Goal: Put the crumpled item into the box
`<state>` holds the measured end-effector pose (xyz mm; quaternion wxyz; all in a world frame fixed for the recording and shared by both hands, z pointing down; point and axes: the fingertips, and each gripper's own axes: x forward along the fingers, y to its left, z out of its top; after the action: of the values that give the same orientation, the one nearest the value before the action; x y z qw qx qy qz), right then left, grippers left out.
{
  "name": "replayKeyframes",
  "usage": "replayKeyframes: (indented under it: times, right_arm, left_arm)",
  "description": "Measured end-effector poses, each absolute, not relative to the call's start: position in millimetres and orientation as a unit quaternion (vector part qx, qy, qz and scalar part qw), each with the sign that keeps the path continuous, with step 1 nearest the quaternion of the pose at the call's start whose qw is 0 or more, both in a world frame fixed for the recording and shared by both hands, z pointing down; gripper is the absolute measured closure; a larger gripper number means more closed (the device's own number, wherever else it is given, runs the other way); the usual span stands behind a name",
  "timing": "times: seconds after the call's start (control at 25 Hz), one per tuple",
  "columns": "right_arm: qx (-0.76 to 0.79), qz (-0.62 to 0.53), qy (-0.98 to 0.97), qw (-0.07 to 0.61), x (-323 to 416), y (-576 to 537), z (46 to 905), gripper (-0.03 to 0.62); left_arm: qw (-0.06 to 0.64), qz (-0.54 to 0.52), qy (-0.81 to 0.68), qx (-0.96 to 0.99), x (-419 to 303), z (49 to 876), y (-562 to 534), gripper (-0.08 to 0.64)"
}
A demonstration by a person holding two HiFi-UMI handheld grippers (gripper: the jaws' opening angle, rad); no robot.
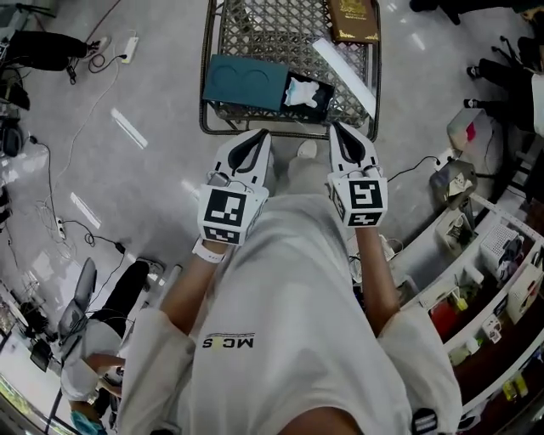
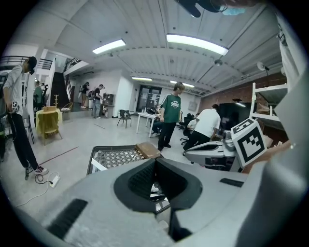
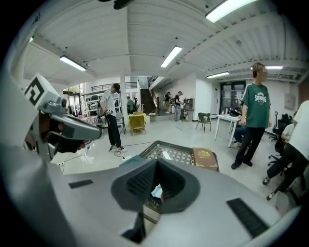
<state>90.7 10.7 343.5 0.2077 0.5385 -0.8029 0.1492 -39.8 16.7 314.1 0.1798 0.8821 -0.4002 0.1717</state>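
Note:
The white crumpled item [image 1: 302, 92] lies inside an open black box [image 1: 320, 105] at the near edge of a wire-mesh table [image 1: 263, 30]. A teal lid [image 1: 245, 81] lies just left of the box. My left gripper [image 1: 260, 136] and right gripper [image 1: 335, 128] are held side by side just short of the table edge, both shut and empty. In the left gripper view the left gripper [image 2: 155, 163] has its jaws closed, with a bit of the crumpled item [image 2: 155, 187] showing below them. In the right gripper view, part of the crumpled item [image 3: 156, 191] shows below the closed right gripper [image 3: 157, 164].
A brown book [image 1: 354, 19] and a long white strip [image 1: 343, 66] lie on the mesh table. Shelves with small items [image 1: 489, 263] stand at the right. Cables and a power strip [image 1: 129, 47] lie on the floor at left. A person in green [image 3: 254, 116] stands beyond the table.

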Motion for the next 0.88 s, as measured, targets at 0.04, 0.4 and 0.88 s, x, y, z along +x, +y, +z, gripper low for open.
replayKeyframes:
  times: [0.04,0.4,0.88]
  right_arm:
    - [0.543,0.147,-0.802,0.202,94.0,14.1,335.8,0.577]
    - [0.577,0.121,-0.791,0.165,118.9,33.4,288.0,0.577]
    - [0.576,0.113,-0.796,0.147,118.9,32.5,270.7,0.577]
  left_arm:
    - [0.177,0.170,-0.403,0.882,-41.0,311.3,16.3,0.537]
    - [0.160,0.150,-0.418,0.882,-49.6,288.0,12.9,0.537]
    - [0.157,0.139,-0.419,0.883,-49.6,282.1,12.8,0.537]
